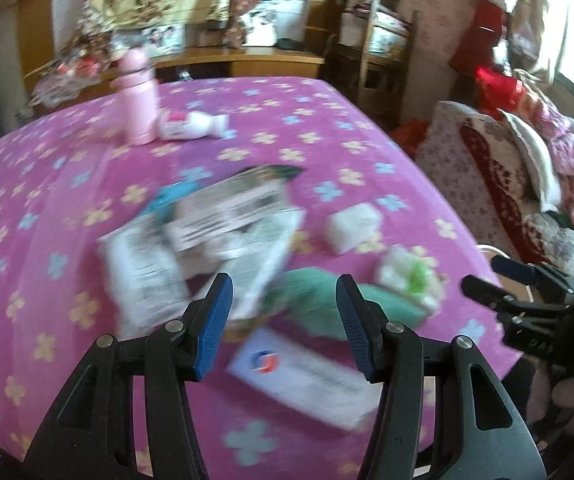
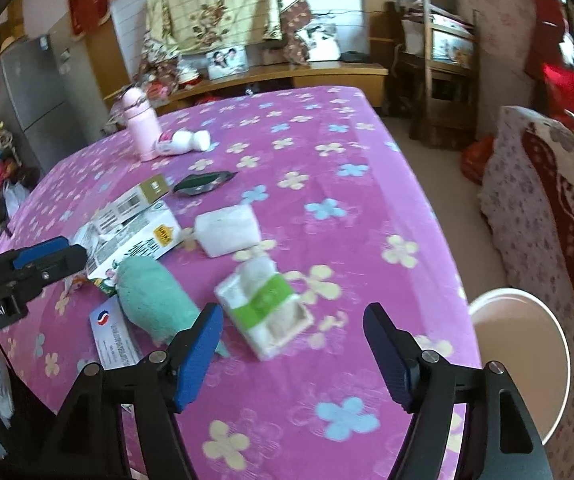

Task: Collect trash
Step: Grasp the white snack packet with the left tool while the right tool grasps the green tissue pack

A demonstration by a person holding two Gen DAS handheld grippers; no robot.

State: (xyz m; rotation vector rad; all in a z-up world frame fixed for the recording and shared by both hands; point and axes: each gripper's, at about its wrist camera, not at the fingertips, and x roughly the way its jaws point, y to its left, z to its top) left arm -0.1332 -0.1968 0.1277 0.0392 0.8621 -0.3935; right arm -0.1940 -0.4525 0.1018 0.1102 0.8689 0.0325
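Note:
Litter lies on a table under a pink flowered cloth: flattened cartons, a dark green wrapper, a white tissue pack, a green-banded tissue pack, a teal cloth and a white card with a logo. My right gripper hangs open over the near edge, just short of the green-banded pack, with nothing between its fingers. My left gripper is open and empty above the teal cloth and the card. The left wrist view is blurred.
A pink bottle stands at the far left of the table, with a small white bottle lying beside it. A round white bin sits on the floor by the table's right edge. A patterned sofa lies beyond it.

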